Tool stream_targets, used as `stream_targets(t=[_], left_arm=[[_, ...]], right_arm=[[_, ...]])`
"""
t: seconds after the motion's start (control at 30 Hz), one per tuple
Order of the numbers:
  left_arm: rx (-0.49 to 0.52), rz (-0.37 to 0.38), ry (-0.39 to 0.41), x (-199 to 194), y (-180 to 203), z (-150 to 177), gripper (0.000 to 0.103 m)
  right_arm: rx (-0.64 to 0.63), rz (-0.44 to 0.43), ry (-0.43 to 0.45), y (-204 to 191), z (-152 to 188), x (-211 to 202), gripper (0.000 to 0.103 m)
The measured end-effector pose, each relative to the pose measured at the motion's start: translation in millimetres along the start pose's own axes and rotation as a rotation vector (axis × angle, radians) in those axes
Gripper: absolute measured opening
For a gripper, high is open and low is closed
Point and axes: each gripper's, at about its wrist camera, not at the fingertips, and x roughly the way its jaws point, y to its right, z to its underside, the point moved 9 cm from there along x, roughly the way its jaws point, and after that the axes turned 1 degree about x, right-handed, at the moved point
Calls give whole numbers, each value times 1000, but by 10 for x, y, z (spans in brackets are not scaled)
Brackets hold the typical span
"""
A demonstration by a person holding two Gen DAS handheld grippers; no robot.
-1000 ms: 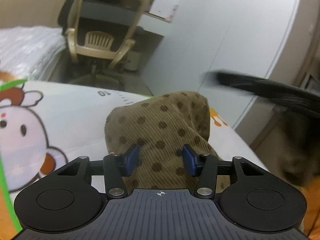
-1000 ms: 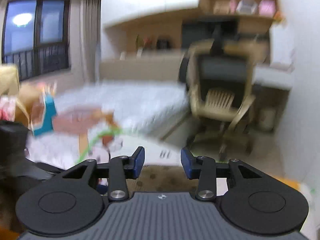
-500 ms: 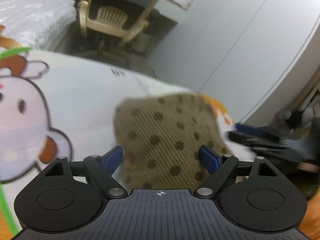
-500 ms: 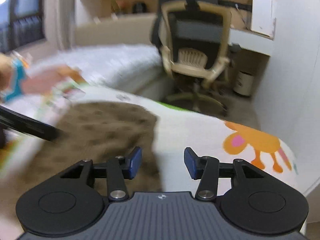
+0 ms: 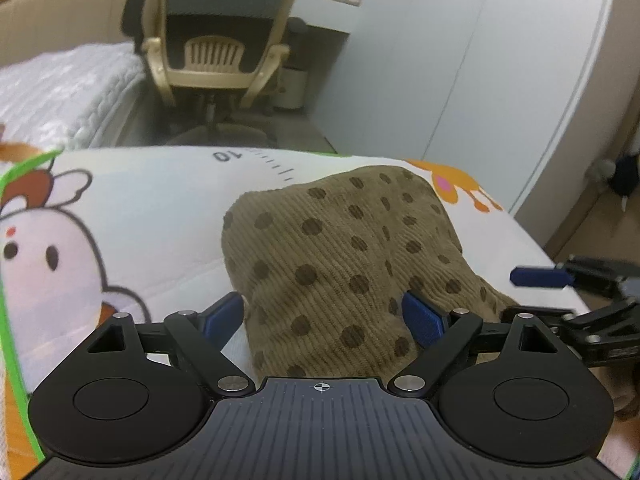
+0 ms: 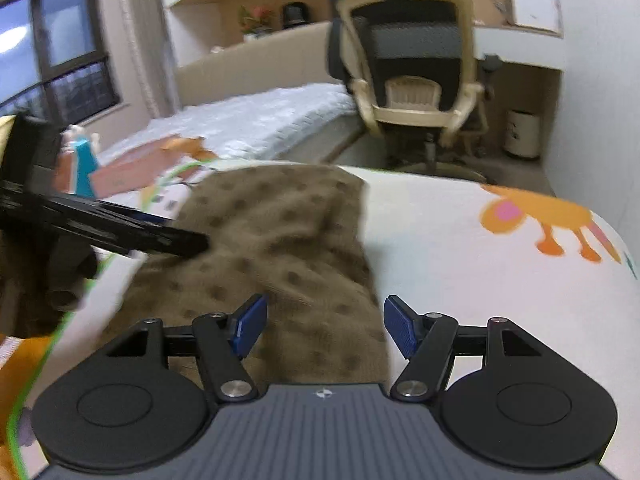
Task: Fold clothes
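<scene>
A brown corduroy garment with dark dots (image 5: 340, 248) lies bunched on a white cartoon-print mat (image 5: 160, 208). My left gripper (image 5: 323, 318) is open wide, its blue pads on either side of the garment's near part, gripping nothing. The right gripper (image 5: 568, 292) shows at the right edge, just past the garment's right side. In the right wrist view the same garment (image 6: 280, 232) spreads ahead and to the left. My right gripper (image 6: 326, 326) is open over its right edge. The left gripper (image 6: 120, 228) reaches in from the left, its tip on the cloth.
A beige and black office chair (image 5: 212, 48) stands beyond the mat's far edge, with a white quilted mattress (image 5: 60, 80) to its left. White cabinet doors (image 5: 480, 60) rise on the right. A small white bin (image 6: 520, 134) sits under a desk.
Both grippers have spread their fingers wider. The garment, humped up between the left fingers a second ago, now lies lower on the mat. The right wrist view has swung down onto the garment.
</scene>
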Motion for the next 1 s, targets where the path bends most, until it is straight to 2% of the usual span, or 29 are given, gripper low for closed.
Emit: stream_targets(t=[0.07,0.2,0.3,0.37,0.43,0.53,0.6,0.67,0.73,0.83,0.9,0.93,1.0], left_arm=[[-14,-1,23,-156,-13,-39,90],[47,-16,152,-504,42,-389,90],[39,47,131,-455,159,-563,90],[11,30,106,-330,150,-621,88],[-31,10,89,-293,105,-566,85],[-64,28,91,-392,59,-349,82],[-69,39,77,-430,16,-180,77],[-84,51,42,-403,-58,-17,65],[-117,68,19,-338,-145,82,64],[-157,107,30,-336,-235,97,64],[-143,123,33,-339,-227,102,64],[-135,131,33,-336,-221,108,64],[-135,155,34,-320,-217,112,63]], right_arm=[[11,10,-1,38,76,15,65],[-5,12,34,17,130,-68,62],[-27,-6,71,-31,3,-100,62],[-3,-32,97,-13,-157,-72,62],[59,-79,116,43,-342,4,62],[162,-168,112,106,-593,235,62],[205,-195,112,137,-705,446,62],[238,-208,111,174,-790,688,63],[296,-234,79,251,-815,943,63],[425,-382,-1,267,-744,1076,63],[399,-451,-34,130,-662,958,63],[345,-471,-48,9,-603,859,63],[221,-431,-58,-184,-477,693,58]])
